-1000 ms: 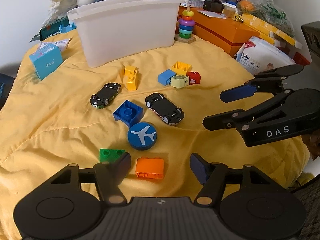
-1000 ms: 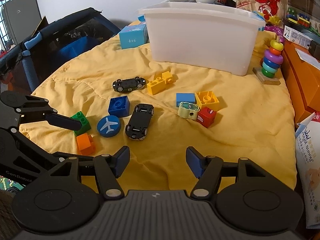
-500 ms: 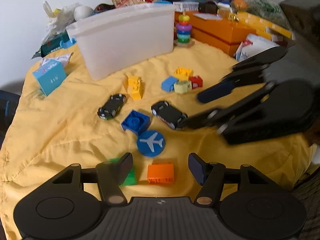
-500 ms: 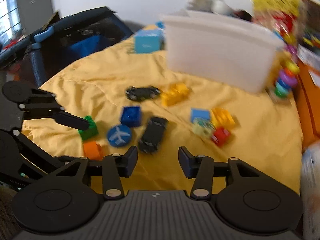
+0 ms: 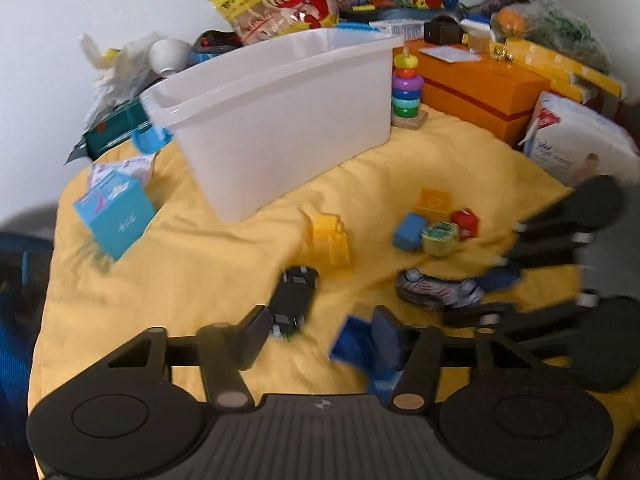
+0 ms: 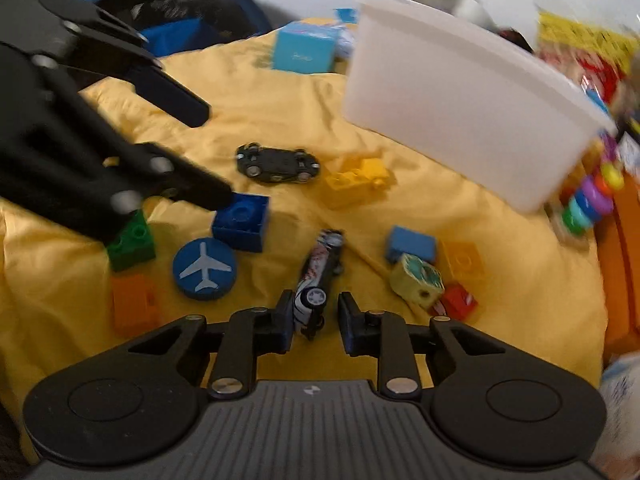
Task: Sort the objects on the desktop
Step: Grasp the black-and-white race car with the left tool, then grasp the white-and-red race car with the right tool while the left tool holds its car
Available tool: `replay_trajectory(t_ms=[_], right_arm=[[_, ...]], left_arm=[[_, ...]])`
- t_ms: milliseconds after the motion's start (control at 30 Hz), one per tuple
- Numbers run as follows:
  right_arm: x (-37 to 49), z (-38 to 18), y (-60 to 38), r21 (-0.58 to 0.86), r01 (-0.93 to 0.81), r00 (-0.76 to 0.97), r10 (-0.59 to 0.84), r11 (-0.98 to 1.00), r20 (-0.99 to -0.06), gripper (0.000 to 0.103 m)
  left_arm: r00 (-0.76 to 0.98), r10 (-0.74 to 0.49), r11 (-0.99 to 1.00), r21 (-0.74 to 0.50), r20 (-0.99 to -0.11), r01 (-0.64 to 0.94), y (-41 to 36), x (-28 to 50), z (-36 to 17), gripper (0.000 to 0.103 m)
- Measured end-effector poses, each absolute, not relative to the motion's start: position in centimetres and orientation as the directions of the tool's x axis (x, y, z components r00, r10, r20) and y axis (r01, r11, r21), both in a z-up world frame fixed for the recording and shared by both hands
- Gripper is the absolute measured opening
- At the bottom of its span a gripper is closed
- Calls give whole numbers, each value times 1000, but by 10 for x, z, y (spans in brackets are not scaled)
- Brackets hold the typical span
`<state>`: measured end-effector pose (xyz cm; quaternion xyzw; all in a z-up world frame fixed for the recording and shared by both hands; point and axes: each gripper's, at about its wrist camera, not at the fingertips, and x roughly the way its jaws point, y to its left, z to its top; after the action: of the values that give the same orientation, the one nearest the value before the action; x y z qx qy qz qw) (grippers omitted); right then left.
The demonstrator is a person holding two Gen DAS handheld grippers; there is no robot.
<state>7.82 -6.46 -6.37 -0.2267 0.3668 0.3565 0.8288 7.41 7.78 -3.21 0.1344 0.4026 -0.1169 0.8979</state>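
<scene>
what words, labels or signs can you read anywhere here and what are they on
No word reads clearly; these frames are blurred.
White airplane sign, no words: blue round disc.
Yellow snack bag: red and black print, unreadable.
White pack: blue lettering, too blurred.
Light blue box: small white mark, illegible.

A white-patterned toy car (image 6: 318, 280) lay tipped on its side mid-cloth; a black car (image 6: 277, 163) sat upright beyond it. Coloured blocks and a blue airplane disc (image 6: 204, 269) lay scattered before the white bin (image 6: 472, 96).
</scene>
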Motion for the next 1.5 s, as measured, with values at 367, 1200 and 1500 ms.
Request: replay_trajectory(t_ms=[367, 1200, 1500], right_arm=[[65, -45, -98, -41, -685, 502, 430, 727, -751, 17], [95, -62, -189, 437, -440, 316, 591, 784, -742, 31], [72, -33, -171, 65, -667, 464, 482, 742, -743, 47]], left_arm=[[589, -70, 907, 193, -805, 373, 89, 119, -67, 22], [476, -413, 909, -384, -777, 162, 66, 40, -64, 46], [537, -310, 946, -196, -785, 259, 33, 29, -46, 53]])
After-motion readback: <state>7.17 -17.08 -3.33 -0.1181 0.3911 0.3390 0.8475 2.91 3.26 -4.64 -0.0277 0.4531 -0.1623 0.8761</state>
